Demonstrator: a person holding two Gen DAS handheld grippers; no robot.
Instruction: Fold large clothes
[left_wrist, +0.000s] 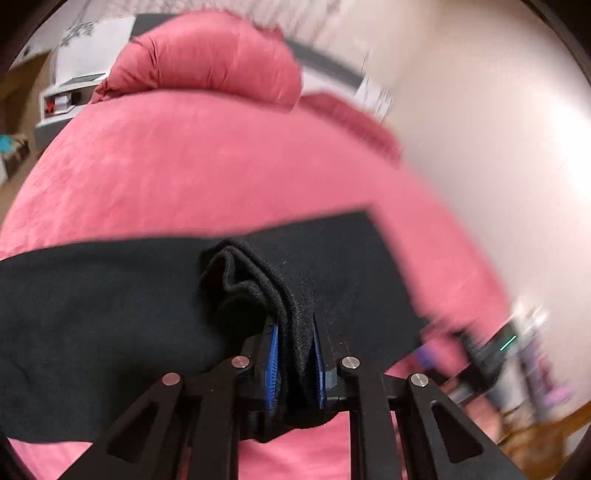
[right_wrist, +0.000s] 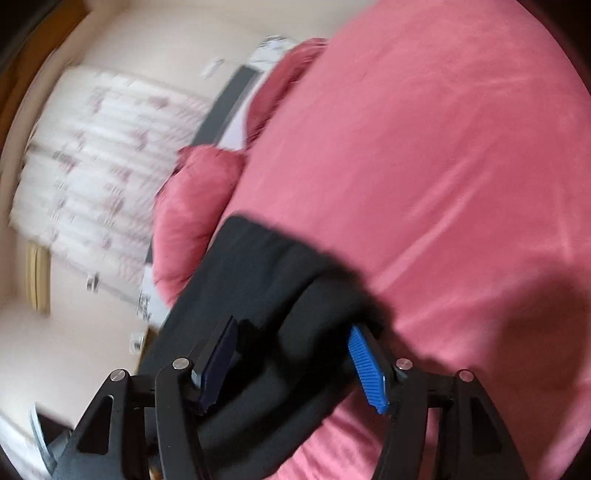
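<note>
Two grips differ | my left fingers (left_wrist: 295, 362) pinch the bunched black knit garment (left_wrist: 110, 295) to lift its edge | my right fingers (right_wrist: 295, 365) spread, garment loose between | pink bed (left_wrist: 184, 166) beneath.

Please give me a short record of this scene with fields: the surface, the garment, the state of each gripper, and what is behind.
surface: pink bedcover
garment: black cloth spread across the bedcover, one thick bunched fold raised
left gripper: jaws shut on the bunched fold of the black cloth
right gripper: jaws apart, black cloth lies between them, blue pads not pressing it
behind: pink pillow at the far end of the bedcover
image quality: both views blurred
</note>
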